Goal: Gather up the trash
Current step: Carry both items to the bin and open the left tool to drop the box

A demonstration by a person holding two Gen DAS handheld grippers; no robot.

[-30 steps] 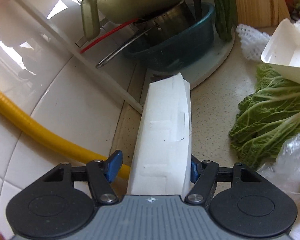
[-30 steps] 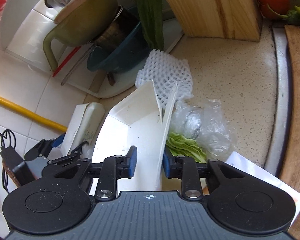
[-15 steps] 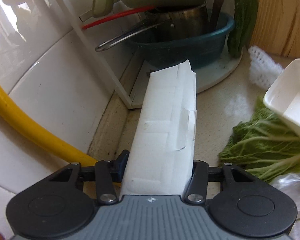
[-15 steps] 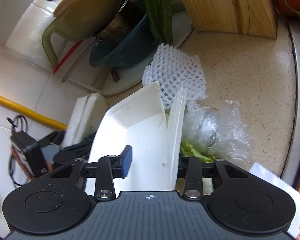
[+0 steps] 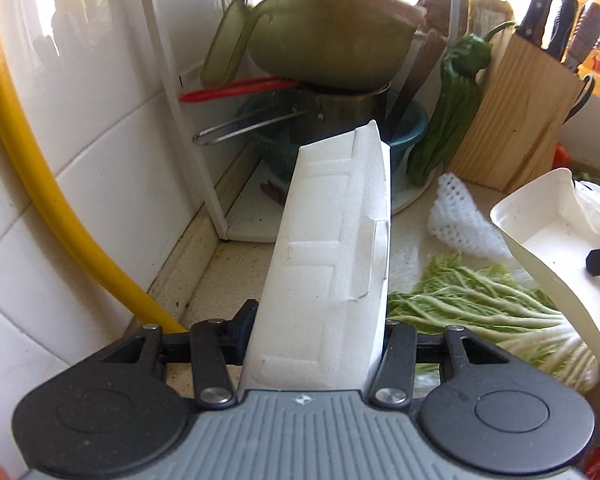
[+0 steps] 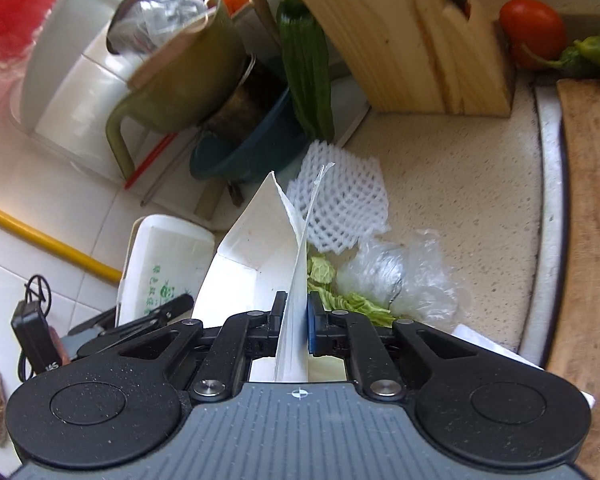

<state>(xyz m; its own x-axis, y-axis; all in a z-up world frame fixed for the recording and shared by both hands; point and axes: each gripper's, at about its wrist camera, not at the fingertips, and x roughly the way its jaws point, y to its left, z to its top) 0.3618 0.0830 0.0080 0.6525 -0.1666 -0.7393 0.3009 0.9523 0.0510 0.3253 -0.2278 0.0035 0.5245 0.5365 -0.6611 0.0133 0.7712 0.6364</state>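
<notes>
On a cluttered kitchen counter, the left gripper stood clamped across a closed white foam box, carried clear of the worktop near the tiled wall. The right gripper had just closed, its pads pinching the thin side wall of an open white foam tray. Both pieces of rubbish were in hand, but neither had reached a bin, and no bin showed in either view, so the collecting looked only partly done. Left on the counter were a white foam fruit net, a crumpled clear plastic bag and loose cabbage leaves, lying just beside one another under and to the right of the tray; whether the leaves counted as rubbish could not be told. Room to move was tight on the far and left sides, where a yellow pipe ran along the wall and a white rack post fronted stacked pots and a teal basin. A wooden knife block closed off the far side, while bare counter lay open to the right, short of a wooden cutting board at the right edge.
</notes>
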